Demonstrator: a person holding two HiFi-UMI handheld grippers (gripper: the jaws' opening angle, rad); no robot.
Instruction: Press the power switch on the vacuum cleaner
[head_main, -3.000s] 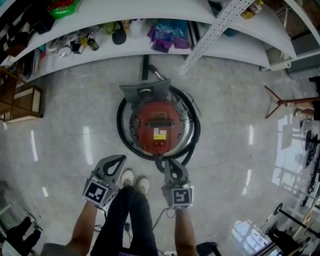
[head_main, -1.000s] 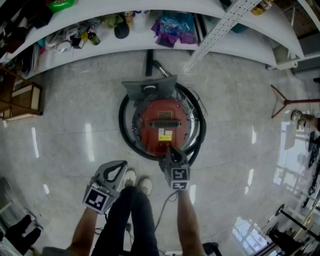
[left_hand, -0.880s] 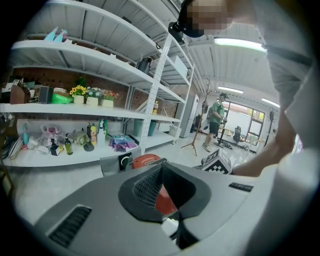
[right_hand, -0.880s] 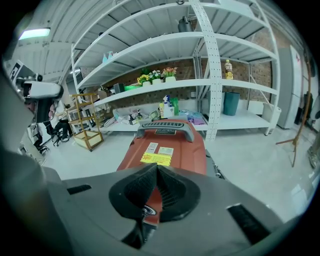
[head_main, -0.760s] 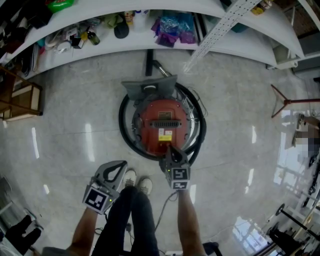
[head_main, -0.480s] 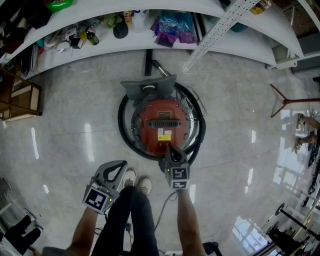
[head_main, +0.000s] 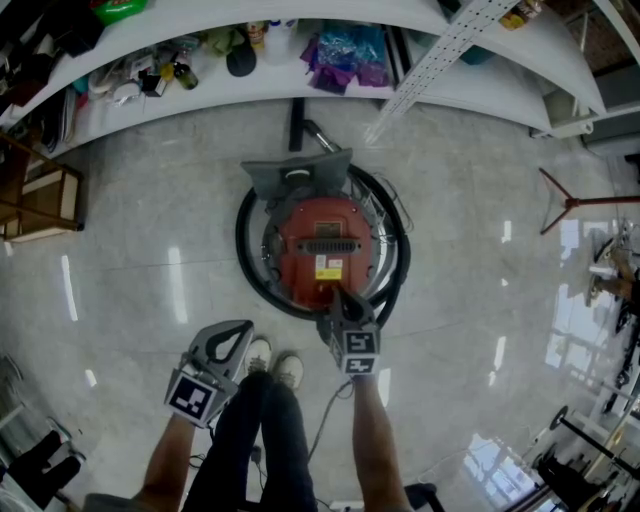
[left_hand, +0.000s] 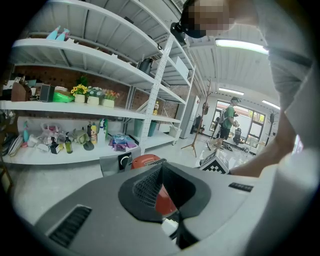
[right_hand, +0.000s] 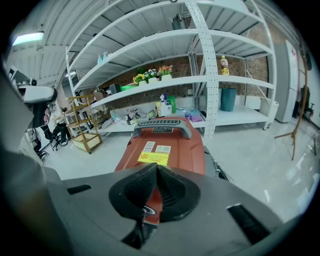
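Note:
A red vacuum cleaner (head_main: 322, 250) stands on the floor with a black hose (head_main: 243, 262) coiled round it and a grey head (head_main: 297, 177) at its far end. My right gripper (head_main: 343, 298) is shut, its tips at the vacuum's near end. In the right gripper view the red body (right_hand: 167, 150), with its grey handle (right_hand: 162, 125) and yellow label (right_hand: 153, 158), lies just beyond that gripper (right_hand: 156, 170). I cannot make out the power switch. My left gripper (head_main: 243, 326) is shut and hangs left of the vacuum, clear of it; the vacuum (left_hand: 145, 161) shows past its tips (left_hand: 161, 169).
A white shelf (head_main: 330, 90) with bottles and bags runs behind the vacuum. A wooden rack (head_main: 40, 205) stands at the left and a reddish stand (head_main: 580, 205) at the right. The person's shoes (head_main: 270, 362) and a cord (head_main: 325, 425) lie near my grippers.
Over three seconds the right gripper moved forward to the vacuum's near end. In the last second it has barely shifted. The left gripper has stayed in place.

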